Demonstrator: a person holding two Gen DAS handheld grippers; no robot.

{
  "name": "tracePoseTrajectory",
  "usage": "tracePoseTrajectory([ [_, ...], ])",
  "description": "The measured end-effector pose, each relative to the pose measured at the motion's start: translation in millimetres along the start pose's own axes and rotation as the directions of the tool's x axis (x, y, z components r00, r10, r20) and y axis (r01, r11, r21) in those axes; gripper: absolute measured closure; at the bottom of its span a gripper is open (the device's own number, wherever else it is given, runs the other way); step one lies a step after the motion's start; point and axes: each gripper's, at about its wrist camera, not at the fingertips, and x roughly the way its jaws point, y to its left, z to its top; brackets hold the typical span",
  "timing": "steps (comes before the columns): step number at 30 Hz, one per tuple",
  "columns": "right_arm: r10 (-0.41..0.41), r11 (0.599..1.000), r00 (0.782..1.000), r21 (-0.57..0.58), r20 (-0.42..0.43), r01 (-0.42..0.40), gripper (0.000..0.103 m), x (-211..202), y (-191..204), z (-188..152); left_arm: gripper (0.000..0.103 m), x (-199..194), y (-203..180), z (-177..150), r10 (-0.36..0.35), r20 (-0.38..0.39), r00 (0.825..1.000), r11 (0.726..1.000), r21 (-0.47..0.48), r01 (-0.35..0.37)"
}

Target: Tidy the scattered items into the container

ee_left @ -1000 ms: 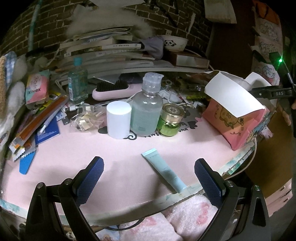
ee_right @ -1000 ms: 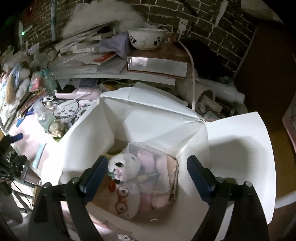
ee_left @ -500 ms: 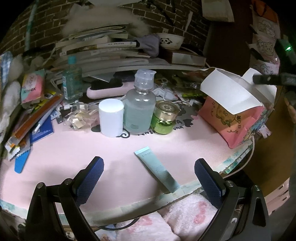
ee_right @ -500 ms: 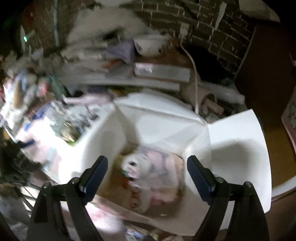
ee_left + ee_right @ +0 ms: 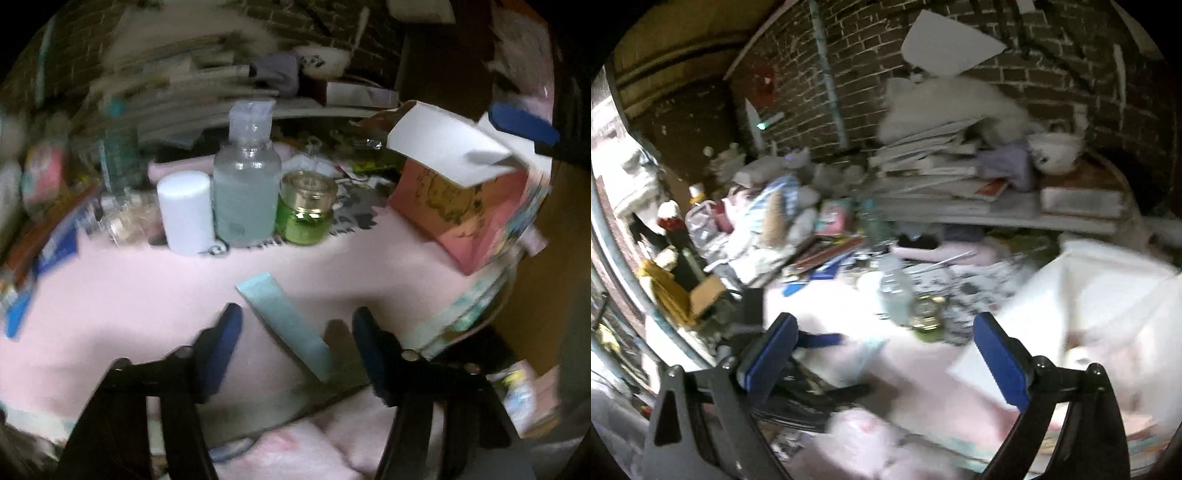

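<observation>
Left wrist: left gripper (image 5: 293, 323) has narrowed since half a second ago, jaws now straddling the teal tube (image 5: 286, 321) lying on the pink mat (image 5: 110, 295), not yet clamped; pink box (image 5: 465, 206) stands well right. Right wrist: right gripper (image 5: 882, 350) gapes empty, swung off the box (image 5: 1108, 295) toward the clutter. Pickup looks imminent.

Right gripper (image 5: 882, 354) fingers (image 5: 1001, 360) apart, white box (image 5: 1108, 295) right
</observation>
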Motion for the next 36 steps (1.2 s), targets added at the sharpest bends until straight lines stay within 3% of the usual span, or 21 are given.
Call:
tracePoseTrajectory([
  [4, 0.039, 0.998, 0.999, 0.054, 0.004, -0.039, 0.008, 15, 4, -13, 0.065, 1, 3, 0, 0.028, 0.0, 1.0, 1.0, 0.01, -0.028],
  [6, 0.034, 0.997, 0.999, 0.071, 0.0, -0.034, 0.008, 23, 5, -22, 0.085, 0, 11, 0, 0.029, -0.001, 1.0, 1.0, -0.001, -0.029],
  [8, 0.023, 0.996, 1.0, 0.081, 0.001, -0.023, 0.008, 28, 7, -30, 0.09, -2, 20, 0, 0.02, -0.004, 1.0, 1.0, -0.009, -0.02],
  [23, 0.055, 0.993, 0.998, 0.102, -0.034, -0.051, 0.008, 53, 15, -57, 0.09, -16, 37, -7, 0.013, 0.014, 1.0, 0.999, -0.031, -0.013],
  [32, 0.041, 0.993, 0.999, 0.114, -0.03, -0.037, 0.008, 57, 11, -61, 0.09, -26, 41, 27, 0.016, 0.065, 0.998, 1.0, -0.014, -0.015],
  [36, -0.036, 0.993, 0.999, 0.113, -0.018, 0.037, 0.008, 58, 9, -65, 0.09, -34, 34, 50, 0.009, 0.091, 0.996, 1.0, 0.029, -0.012],
])
